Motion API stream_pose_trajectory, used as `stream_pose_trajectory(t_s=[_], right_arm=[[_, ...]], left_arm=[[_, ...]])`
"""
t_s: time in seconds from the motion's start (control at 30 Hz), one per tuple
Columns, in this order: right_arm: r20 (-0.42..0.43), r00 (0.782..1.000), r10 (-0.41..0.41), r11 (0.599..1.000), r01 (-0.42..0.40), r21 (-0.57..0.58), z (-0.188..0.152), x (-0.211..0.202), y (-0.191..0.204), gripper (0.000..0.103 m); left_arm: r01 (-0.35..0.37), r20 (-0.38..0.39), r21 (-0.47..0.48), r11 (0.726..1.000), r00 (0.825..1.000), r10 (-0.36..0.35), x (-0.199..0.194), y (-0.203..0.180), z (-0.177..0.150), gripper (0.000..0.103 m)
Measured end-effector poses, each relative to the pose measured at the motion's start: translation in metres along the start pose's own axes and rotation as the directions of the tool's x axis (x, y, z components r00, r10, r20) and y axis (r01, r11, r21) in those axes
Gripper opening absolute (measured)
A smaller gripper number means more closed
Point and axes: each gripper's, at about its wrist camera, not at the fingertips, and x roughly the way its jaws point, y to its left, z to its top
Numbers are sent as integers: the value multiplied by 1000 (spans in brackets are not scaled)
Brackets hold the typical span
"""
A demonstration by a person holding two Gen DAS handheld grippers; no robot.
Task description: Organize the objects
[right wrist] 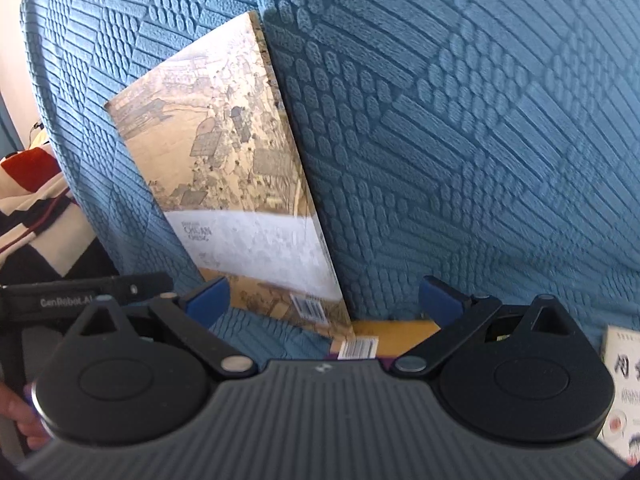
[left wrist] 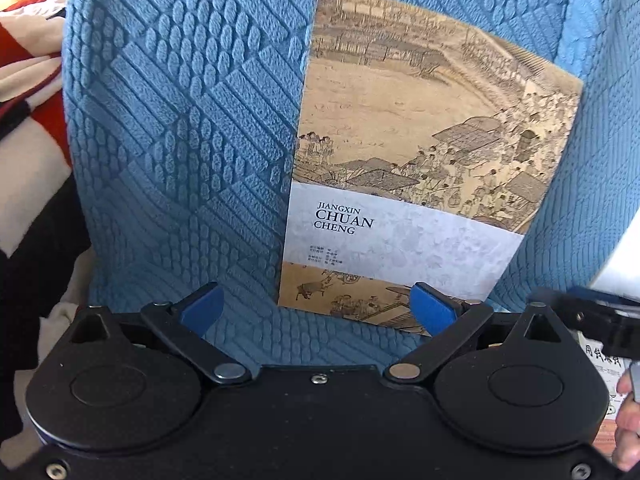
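We see a blue quilted cover (left wrist: 168,128) filling most of both views, its raised pattern of ribs and ovals running under and behind everything else; what it is draped over we cannot tell. On it lies a book (left wrist: 408,152) with an old painted river-and-town scene on its cover and a pale band printed "JIANGXIN CHUAN CHENG". In the left wrist view the book sits just ahead of our left tool (left wrist: 318,312), to the right of centre. That tool's blue-tipped fingers (left wrist: 202,310) are spread wide and hold nothing; the right tip overlaps the book's near edge in the picture, though we cannot tell whether it touches.

In the right wrist view the same book (right wrist: 236,184) slants away to the left, its barcode at the near corner. Our right tool (right wrist: 324,304) is also spread apart and empty, with the book's near corner between its tips. Just below that corner lies a second book (right wrist: 394,336), yellow, with a barcode label (right wrist: 358,347) on it.

A striped red, white and black cloth (left wrist: 28,80) bunches at the left edge. A white booklet (right wrist: 622,384) with black characters lies at the far right.
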Motion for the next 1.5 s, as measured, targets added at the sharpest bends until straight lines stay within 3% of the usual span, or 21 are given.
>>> stream_pose_trajectory(t_s=[0.4, 0.57, 0.67, 0.87, 0.93, 1.0, 1.03, 1.1, 1.17, 1.37, 1.5], right_arm=[[131, 988, 82, 986, -61, -154, 19, 7, 19, 74], [190, 977, 98, 978, -60, -198, 22, 0, 25, 73], [188, 974, 124, 980, -90, -177, 26, 3, 23, 59], [175, 977, 121, 971, -79, -227, 26, 7, 30, 59], [173, 978, 116, 971, -75, -227, 27, 7, 29, 51], [164, 981, 99, 970, -58, -236, 28, 7, 28, 34], [159, 983, 96, 969, -56, -241, 26, 6, 26, 31], [155, 983, 102, 965, -59, -256, 25, 2, 26, 28], [155, 983, 101, 957, -53, -286, 21, -2, 29, 26], [138, 982, 126, 934, -71, -350, 7, -19, 47, 23], [112, 985, 133, 930, -85, -358, 0, -30, 58, 22]], left_arm=[[43, -15, -16, 999, 999, -43, 2, -1, 2, 89], [56, -19, -72, 996, 998, -58, 1, 6, 2, 88], [60, -22, -98, 993, 998, -62, 0, 9, 2, 89], [70, -25, -129, 989, 997, -73, -2, 11, 0, 89], [88, -24, -147, 985, 995, -92, -1, 13, 2, 89], [134, -21, -173, 976, 990, -140, -4, 17, 3, 89], [195, -8, -205, 959, 980, -201, -6, 21, 3, 90], [335, 28, -283, 899, 939, -341, -10, 31, 5, 90], [430, 71, -325, 842, 899, -432, -17, 39, 6, 92], [580, 153, -366, 728, 809, -567, -30, 54, 5, 93], [644, 252, -414, 643, 760, -599, -42, 67, 5, 97]])
